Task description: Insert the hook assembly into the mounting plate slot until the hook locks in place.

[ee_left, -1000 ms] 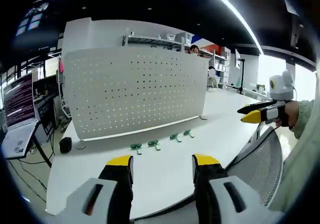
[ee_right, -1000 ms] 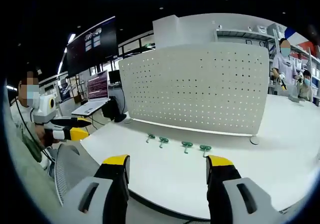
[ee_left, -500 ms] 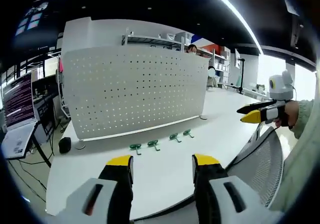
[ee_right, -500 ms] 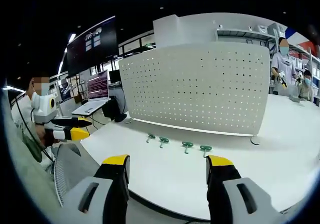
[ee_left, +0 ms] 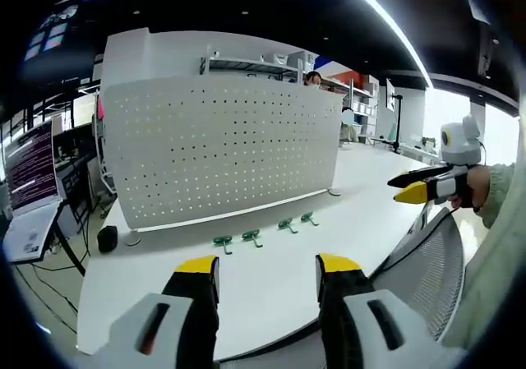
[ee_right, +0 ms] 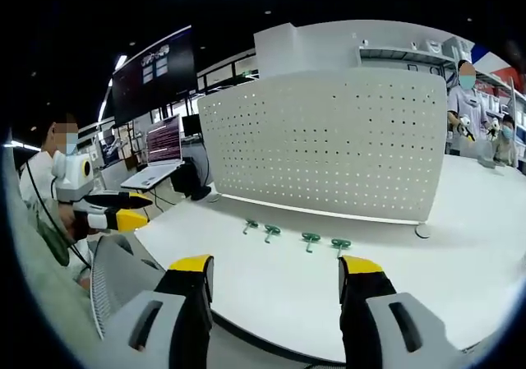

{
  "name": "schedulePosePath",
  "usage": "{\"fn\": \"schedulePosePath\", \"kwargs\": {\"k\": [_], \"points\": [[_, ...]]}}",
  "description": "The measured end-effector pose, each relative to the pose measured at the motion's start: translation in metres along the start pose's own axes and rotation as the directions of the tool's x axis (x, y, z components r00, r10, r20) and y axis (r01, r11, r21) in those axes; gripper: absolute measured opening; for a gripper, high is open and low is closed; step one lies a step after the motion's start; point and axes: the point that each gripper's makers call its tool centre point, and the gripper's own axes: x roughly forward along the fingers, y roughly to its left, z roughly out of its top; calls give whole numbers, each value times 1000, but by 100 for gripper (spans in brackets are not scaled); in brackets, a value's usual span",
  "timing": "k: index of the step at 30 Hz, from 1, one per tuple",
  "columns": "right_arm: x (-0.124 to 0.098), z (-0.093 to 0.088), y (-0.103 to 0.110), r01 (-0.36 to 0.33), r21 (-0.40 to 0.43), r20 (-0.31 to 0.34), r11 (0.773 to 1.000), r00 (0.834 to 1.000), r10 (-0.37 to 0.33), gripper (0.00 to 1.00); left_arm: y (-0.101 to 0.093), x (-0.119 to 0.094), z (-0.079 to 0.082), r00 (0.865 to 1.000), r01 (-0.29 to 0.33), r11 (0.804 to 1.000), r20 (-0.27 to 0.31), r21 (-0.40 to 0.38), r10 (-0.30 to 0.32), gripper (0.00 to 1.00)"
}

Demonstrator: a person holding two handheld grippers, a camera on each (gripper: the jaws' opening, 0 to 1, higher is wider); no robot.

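A white perforated mounting plate stands upright across the white table. Several green hooks lie in a row on the table before it. My left gripper hangs open over the table's near edge, well short of the hooks, nothing between its yellow-tipped fingers. It also comes into the right gripper view at the left, held by a hand. My right gripper is open and empty too, back from the hooks. In the left gripper view it appears at the right.
A mesh chair back sits between me and the table edge. A laptop stands on a stand at the left, with a small dark object beside the plate's foot. People stand behind the plate.
Both views have shifted only slightly with the hands. The hooks and plate have not moved, and both grippers stay open.
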Motion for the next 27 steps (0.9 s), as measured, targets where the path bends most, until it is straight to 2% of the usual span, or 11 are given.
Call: {"fn": "schedulePosePath", "kwargs": {"k": [10,27], "points": [[-1,2,2,-10,-3,5,1000,1000,10,60,-2,-2,2,1000,-4,1000,7,-5,4,49],[5,6,13,-70,-25,17,997,997,71,60,-10,-3,-3,999,-34,999,3,-25,34,48]]}}
